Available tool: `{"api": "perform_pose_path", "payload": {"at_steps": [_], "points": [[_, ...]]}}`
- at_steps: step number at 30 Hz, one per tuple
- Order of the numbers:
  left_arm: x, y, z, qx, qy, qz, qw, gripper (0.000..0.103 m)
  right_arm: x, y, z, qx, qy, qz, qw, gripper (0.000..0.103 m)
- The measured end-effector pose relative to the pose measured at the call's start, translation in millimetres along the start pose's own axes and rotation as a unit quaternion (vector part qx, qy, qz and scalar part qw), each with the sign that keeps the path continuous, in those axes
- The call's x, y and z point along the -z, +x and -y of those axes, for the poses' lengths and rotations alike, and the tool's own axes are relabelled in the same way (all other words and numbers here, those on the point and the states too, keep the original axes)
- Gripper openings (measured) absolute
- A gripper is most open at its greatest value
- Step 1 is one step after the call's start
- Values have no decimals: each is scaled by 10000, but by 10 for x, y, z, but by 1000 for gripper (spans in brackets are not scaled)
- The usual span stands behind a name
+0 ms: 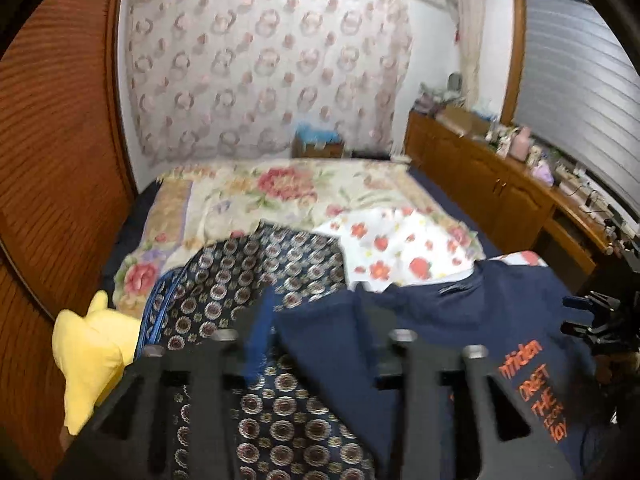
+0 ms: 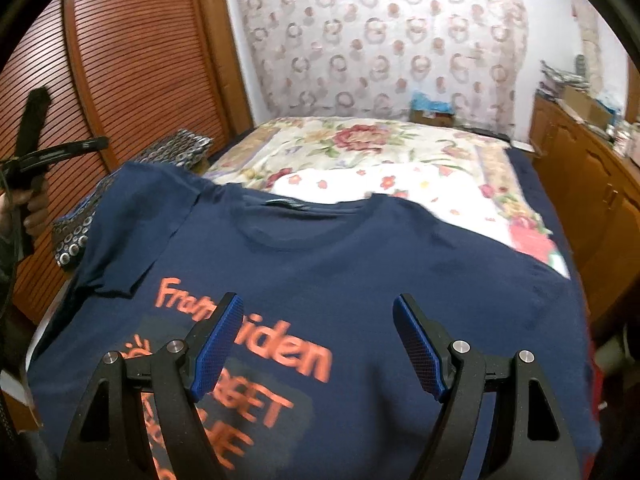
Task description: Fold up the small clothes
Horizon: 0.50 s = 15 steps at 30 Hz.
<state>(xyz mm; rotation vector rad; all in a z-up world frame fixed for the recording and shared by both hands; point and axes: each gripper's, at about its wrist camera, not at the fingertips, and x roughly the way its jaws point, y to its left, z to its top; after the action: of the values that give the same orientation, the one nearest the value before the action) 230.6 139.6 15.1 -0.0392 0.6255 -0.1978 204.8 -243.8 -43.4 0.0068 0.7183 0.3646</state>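
A navy T-shirt (image 2: 340, 260) with orange lettering lies flat on the bed, collar toward the far side. My right gripper (image 2: 318, 304) hovers open over its chest print, and nothing sits between its blue pads. The shirt's left sleeve (image 2: 116, 256) lies rumpled at the edge. In the left wrist view my left gripper (image 1: 312, 300) is blurred. Its jaws stand apart above a navy fold of the T-shirt (image 1: 460, 320), gripping nothing. A hand (image 2: 36, 208) holds that left tool at the shirt's left, clear of the cloth.
A white cloth with red flowers (image 1: 400, 244) and a floral blanket (image 1: 280, 188) lie beyond the shirt. Dark medallion-patterned fabric (image 1: 240, 272) and a yellow cloth (image 1: 92, 352) are on the left. A slatted wooden wardrobe (image 2: 132, 80) stands left and a cluttered wooden cabinet (image 1: 480, 176) right.
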Motion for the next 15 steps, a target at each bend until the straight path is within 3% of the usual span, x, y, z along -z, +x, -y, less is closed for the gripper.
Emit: {"api": "perform_pose_path", "payload": {"at_steps": [1,3,9,15], "points": [[-6,-42,45,40,59,47,10000,57,31,-53,42,106,37,18,9999,79],[-2,-120,166,-3,205,144,9997,85,117,-168,147,324,139,49,9994,79],[137,-146,503,189,339,227,9990,87,403,-422,461,937,568,52,9940,79],[476,95,849,463,336,-74,9983,87,668,-526,624,1442,930,-83,9851,79]]}}
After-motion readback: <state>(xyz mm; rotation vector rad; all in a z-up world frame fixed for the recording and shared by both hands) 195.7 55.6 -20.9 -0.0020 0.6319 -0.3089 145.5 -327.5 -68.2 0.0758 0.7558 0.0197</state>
